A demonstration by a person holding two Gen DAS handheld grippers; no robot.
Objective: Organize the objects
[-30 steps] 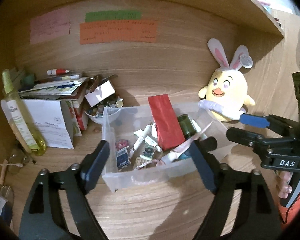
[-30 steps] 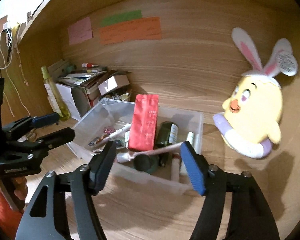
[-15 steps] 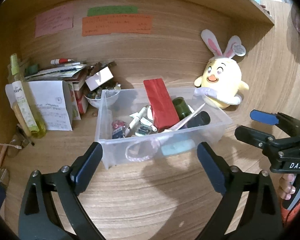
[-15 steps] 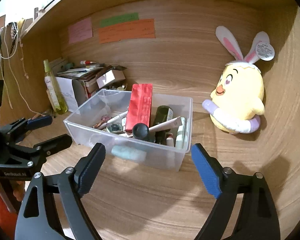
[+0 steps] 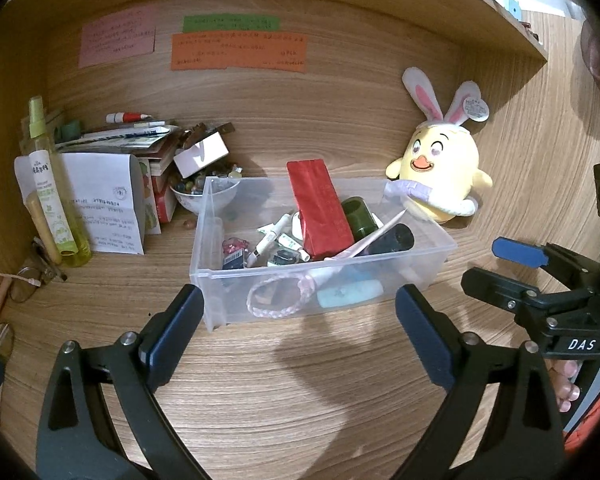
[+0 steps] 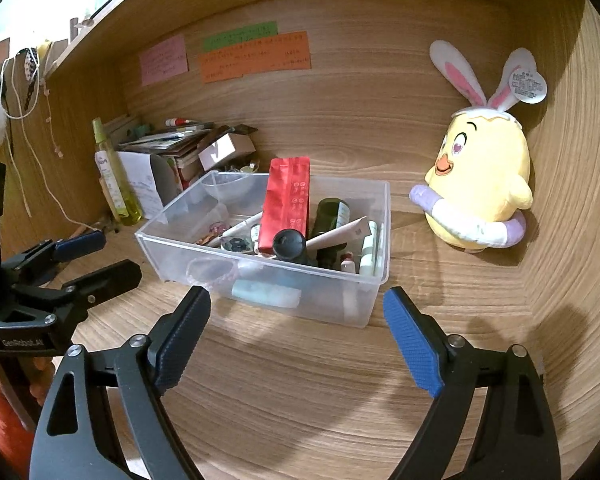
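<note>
**Both grippers back off the bin**

The left gripper (image 5: 296, 316) and right gripper (image 6: 296, 320) have retreated since a second ago, both spread wide and empty; the clear plastic bin (image 5: 328, 300) sits on the table just ahead (apparently packed); small items beneath the red pouch (image 5: 324, 216) are hard to identify.

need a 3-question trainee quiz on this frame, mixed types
1. True or false: the left gripper holds the red pouch.
2. Where is the plush chick? A) inside the bin B) beside the bin, on the desk C) on the paper stack
3. Fill in: both the left gripper and the right gripper are ____ and hold nothing.

Key: 1 false; 2 B; 3 open
</note>
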